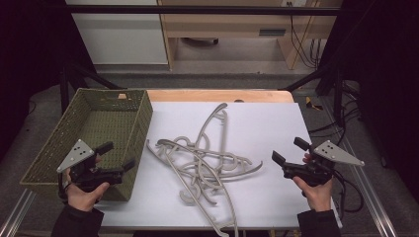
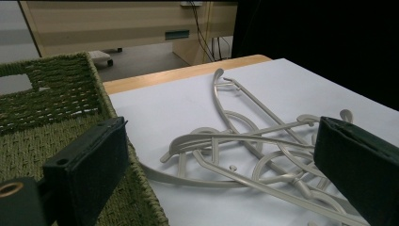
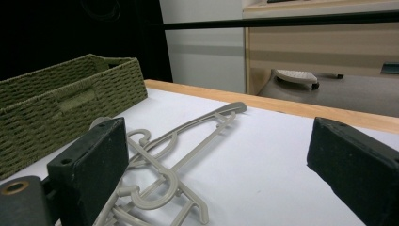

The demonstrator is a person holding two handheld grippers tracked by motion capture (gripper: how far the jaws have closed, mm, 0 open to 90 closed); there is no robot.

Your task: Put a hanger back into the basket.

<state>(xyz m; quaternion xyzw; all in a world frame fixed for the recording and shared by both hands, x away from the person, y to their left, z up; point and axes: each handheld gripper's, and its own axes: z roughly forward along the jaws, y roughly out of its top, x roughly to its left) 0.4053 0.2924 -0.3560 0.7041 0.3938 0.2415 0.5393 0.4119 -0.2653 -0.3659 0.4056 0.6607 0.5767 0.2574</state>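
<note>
A tangle of several grey plastic hangers (image 1: 205, 163) lies in the middle of the white table top (image 1: 257, 128). My left gripper (image 1: 117, 157) hovers over the near right corner of the green woven basket (image 1: 59, 143), jaws open and empty, pointing toward the hangers (image 2: 244, 146). My right gripper (image 1: 289, 150) is held at the table's right side, open and empty, aimed left at the hangers (image 3: 174, 155). The basket (image 3: 56, 103) stands beyond the pile in the right gripper view.
The basket (image 2: 42, 113) holds nothing visible. A wooden strip (image 1: 217, 95) edges the table's far side. Black frame bars (image 1: 197, 10) cross the back, with cables (image 1: 346, 118) at the right. Beyond the table stands a wooden desk (image 1: 237, 24).
</note>
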